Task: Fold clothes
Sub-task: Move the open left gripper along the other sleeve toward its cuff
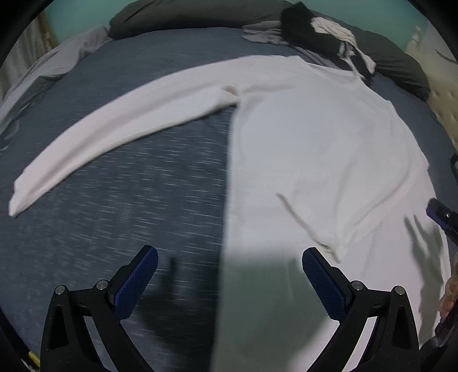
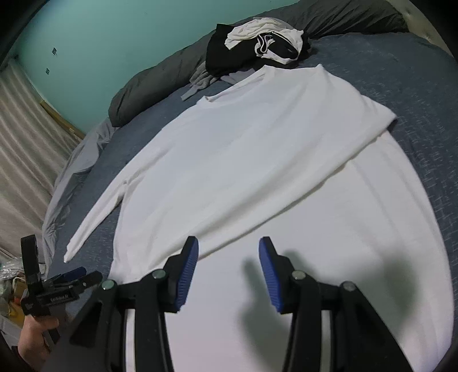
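A white long-sleeved shirt (image 1: 300,137) (image 2: 243,148) lies flat on the blue bedspread (image 1: 114,229) (image 2: 400,71). One sleeve (image 1: 114,128) (image 2: 97,211) stretches out to the left over the spread. The other sleeve (image 1: 372,194) (image 2: 300,171) lies folded across the body. My left gripper (image 1: 229,254) (image 2: 86,274) hovers open above the shirt's left edge near the hem, with nothing between its fingers. Over the lower part of the shirt hangs my right gripper (image 2: 228,249) (image 1: 440,217), jaws apart and holding nothing.
A pile of black and white clothes (image 1: 315,31) (image 2: 257,48) sits at the head of the bed by a dark grey duvet (image 1: 186,17) (image 2: 160,83). A pale sheet (image 2: 77,160) hangs at the left bed edge, with a curtain (image 2: 23,143) beyond. A hand (image 2: 34,334) holds the left gripper.
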Demonstrator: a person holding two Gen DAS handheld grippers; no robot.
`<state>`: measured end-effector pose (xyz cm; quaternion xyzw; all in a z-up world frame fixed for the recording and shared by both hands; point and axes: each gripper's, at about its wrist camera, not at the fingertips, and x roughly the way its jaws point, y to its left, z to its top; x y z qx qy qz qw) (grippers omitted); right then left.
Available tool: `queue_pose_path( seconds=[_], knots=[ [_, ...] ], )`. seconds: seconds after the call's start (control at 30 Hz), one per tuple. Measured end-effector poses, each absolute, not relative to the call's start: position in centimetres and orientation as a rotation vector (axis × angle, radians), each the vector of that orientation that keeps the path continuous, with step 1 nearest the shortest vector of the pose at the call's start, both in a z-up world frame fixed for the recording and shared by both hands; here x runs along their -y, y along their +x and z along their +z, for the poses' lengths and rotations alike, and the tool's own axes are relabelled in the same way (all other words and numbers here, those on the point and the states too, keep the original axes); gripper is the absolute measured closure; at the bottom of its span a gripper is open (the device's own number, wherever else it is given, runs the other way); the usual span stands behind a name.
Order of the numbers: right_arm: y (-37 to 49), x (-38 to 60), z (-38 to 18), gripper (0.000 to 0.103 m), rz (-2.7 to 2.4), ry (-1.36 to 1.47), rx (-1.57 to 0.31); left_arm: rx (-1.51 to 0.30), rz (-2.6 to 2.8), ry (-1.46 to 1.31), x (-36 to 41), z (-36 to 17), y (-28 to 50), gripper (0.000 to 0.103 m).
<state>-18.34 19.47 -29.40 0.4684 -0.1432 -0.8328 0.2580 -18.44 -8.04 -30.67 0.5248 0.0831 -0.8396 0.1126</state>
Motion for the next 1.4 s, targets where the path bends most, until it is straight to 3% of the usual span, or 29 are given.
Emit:
queue_pose_path(
  seconds=[0.1,0.23,0.4,0.77,1.03,1.4],
  knots=[
    [-18.1,-19.5,-29.2,0.058,-2.246,1.249,0.4,-0.265,-2.433,1.536,9.1,-28.4,-15.0,0.0],
    [-18.1,-20.1,-29.2,0.058,-2.256,1.231,0.426,-0.363,-2.421,1.511,17.2,-29.2,-13.4,0.0],
    [-18.6,-20.8,-29.7,0.058,-2.255,1.244,0.479,-0.289,-2.432,1.469,19.5,-27.5,-12.9,0.0],
    [-18.5,-20.8,-28.9,0.058,-2.257,1.208,0.488,-0.421,-2.37,1.338,34.0,-26.6,-9.3,0.0],
    [-18.6,-20.3,-29.0,0.058,-2.257,1.209,0.479,-0.454,-2.244,1.291,40.3,-26.3,-4.7,0.001],
    [-18.5,-19.2,-29.2,0.058,-2.241,1.213,0.456,-0.612,-2.103,1.226,49.6,-27.5,-4.5,0.009]
  ],
)
